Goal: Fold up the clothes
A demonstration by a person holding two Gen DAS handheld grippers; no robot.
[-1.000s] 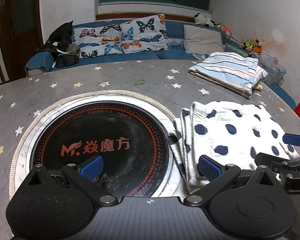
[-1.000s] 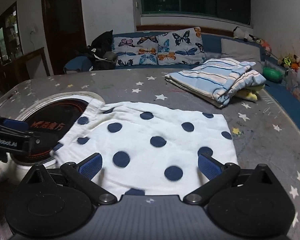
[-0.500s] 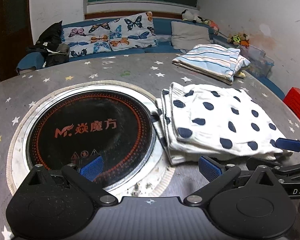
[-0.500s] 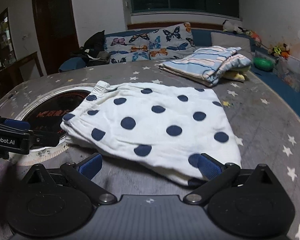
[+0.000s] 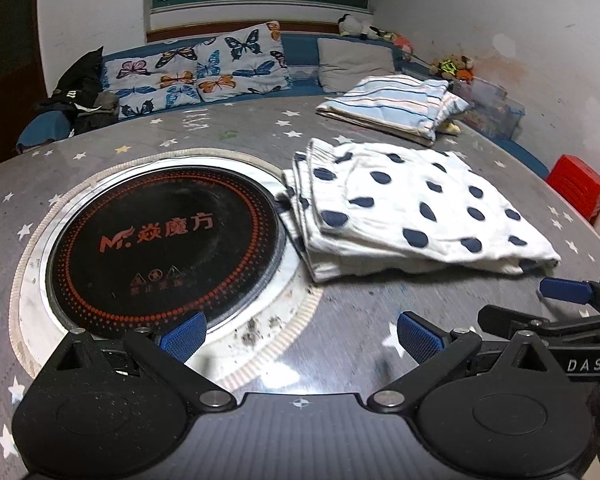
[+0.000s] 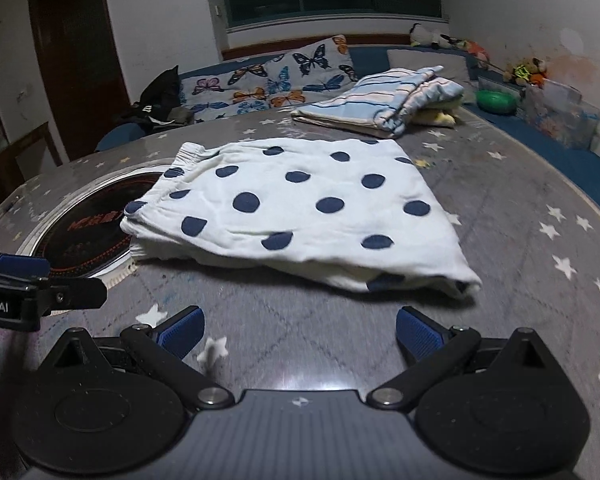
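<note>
A white garment with navy dots (image 5: 404, 208) (image 6: 300, 212) lies folded flat on the grey star-patterned table (image 5: 360, 320), its left edge beside the round cooktop. My left gripper (image 5: 300, 336) is open over bare table in front of the cooktop, holding nothing. My right gripper (image 6: 298, 334) is open too, a short way in front of the garment's near edge, empty. The right gripper's fingers (image 5: 564, 292) show at the right of the left wrist view; the left gripper's finger (image 6: 20, 266) shows at the left of the right wrist view.
A black round cooktop (image 5: 164, 248) with a red logo is set into the table at the left. A folded striped garment (image 5: 396, 108) (image 6: 384, 100) lies at the far side. Behind are a sofa with butterfly cushions (image 5: 204, 68) and a red stool (image 5: 576, 188).
Both grippers have drawn back toward the near edge of the table, away from the dotted garment, which stays folded where it lay. Both stay open.
</note>
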